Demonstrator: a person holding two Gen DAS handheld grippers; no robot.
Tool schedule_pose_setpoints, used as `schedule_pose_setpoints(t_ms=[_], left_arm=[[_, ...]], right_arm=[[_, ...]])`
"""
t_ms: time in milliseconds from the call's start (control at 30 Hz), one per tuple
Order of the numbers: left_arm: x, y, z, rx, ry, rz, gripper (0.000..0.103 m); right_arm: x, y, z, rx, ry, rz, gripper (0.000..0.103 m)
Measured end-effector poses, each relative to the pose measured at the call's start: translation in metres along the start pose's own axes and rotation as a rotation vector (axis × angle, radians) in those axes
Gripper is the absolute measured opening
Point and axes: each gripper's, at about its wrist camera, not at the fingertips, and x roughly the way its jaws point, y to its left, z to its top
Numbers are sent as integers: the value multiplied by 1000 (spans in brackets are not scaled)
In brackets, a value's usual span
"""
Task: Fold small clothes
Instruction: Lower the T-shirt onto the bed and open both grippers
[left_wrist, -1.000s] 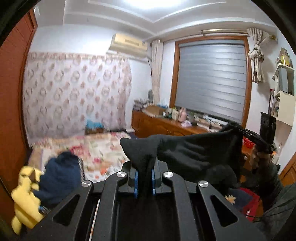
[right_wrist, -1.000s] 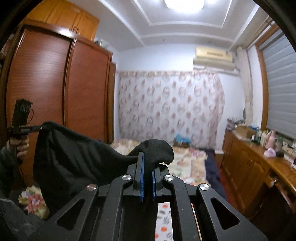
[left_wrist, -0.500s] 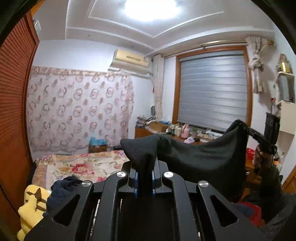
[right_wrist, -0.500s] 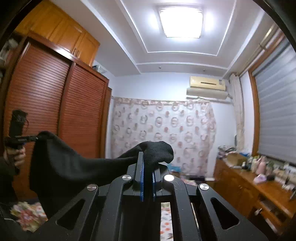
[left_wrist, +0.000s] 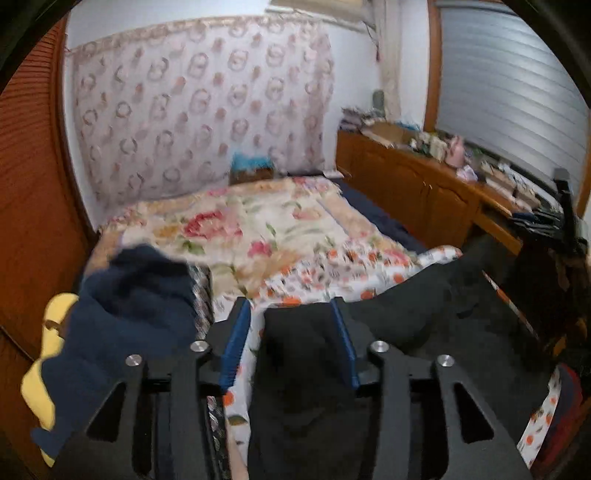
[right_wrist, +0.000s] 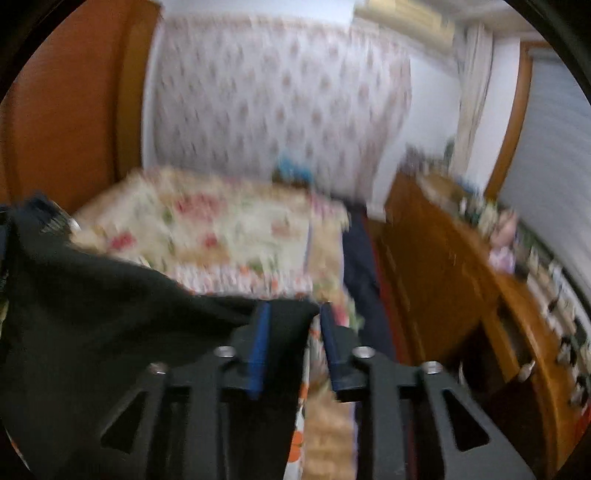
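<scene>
A black garment lies spread low over the near edge of the floral bed. My left gripper is open, its blue-padded jaws apart, with a corner of the black cloth lying between them. In the right wrist view the same black garment stretches to the left. My right gripper is open too, with the cloth's edge between its jaws. The right wrist view is blurred by motion.
A dark navy garment and a yellow plush toy lie at the bed's left. A wooden dresser with clutter runs along the right under a shuttered window. A wooden wardrobe stands at the left.
Both grippers were shut on the black garment, held up and stretched between them. Now both have tilted down toward the bed and opened, and the garment has dropped onto the bed edge.
</scene>
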Motion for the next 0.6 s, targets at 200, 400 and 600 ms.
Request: schedule_pose_setpoints(t_ms=[200,400,600], left_arm=[[-14,-17,-37,15,34,-11,76],[-24,-24,-66,8,83,-31,76],[-18,-33,-108,-4,145,-44,76]], right_arm=[[7,5,-19,12,15,98,46],[-20,-38,-54,48,16,171,46],[-25,-54,-103,118,63,216,46]])
